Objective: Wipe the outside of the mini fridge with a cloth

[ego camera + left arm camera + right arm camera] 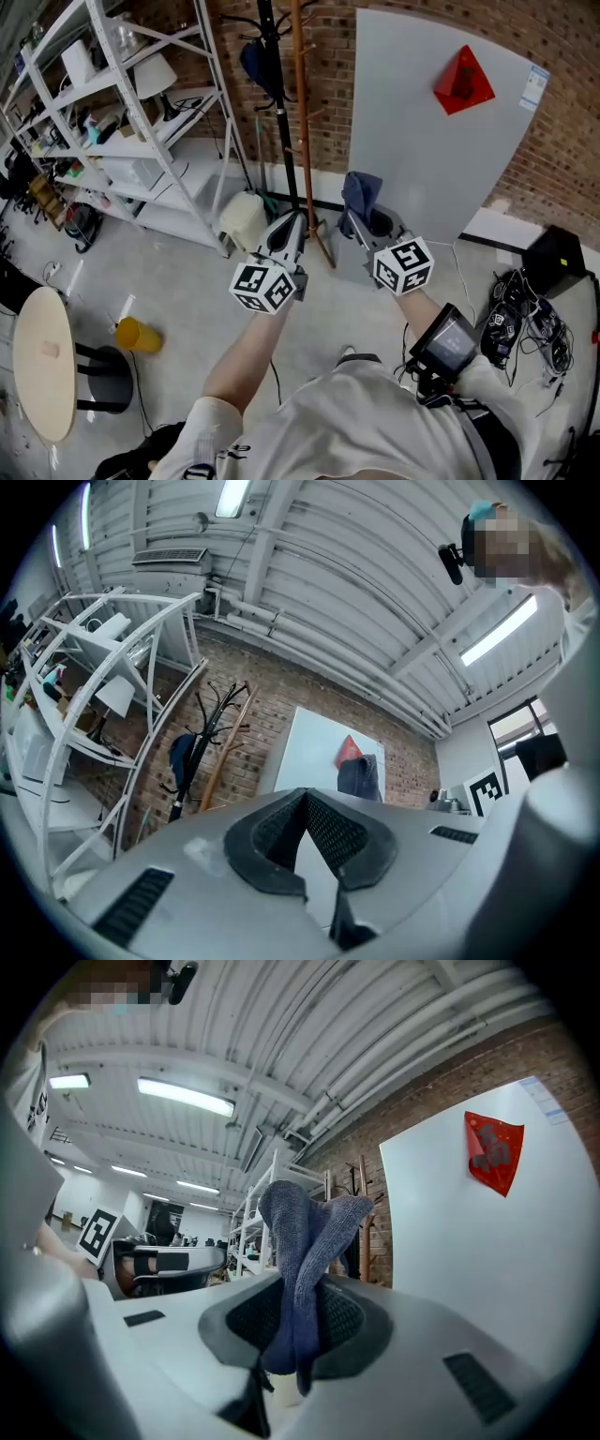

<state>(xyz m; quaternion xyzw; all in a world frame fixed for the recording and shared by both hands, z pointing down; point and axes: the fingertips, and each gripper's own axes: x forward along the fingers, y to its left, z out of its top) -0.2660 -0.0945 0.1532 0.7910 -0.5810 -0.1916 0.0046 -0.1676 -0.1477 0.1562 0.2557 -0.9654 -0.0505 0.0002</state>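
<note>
You hold both tools up in front of you. Your right gripper [362, 221] [298, 1290] is pinching the cloth [361, 193] [302, 1227]. Its two jaws are pressed on the bottom part of the cloth. The rest of the cloth is blue-grey and sticks up above the jaws in a folded bunch.

Your left gripper [291, 218] [306, 797] holds nothing. Its jaws are pressed together at the tips.

The fridge [422, 141] [469, 1260] [314, 752] stands against the brick wall, in front of you and a little to your right. Its side is flat and pale grey. It has a red sticker [462, 82] [493, 1152] near the top and a small label [536, 89] at the top corner. The cloth is near the bottom left part of the fridge. In the right gripper view you can see a gap between the cloth and the fridge, so they do not touch. Your left gripper is farther from the fridge, on the other side of the cloth.

A coat stand [300, 122] is just left of the fridge. A white shelf rack [122, 112] is farther left. A yellow cup [137, 335] lies on the floor near a round table [42, 361]. A pile of cables [520, 323] lies on the floor at your right.
</note>
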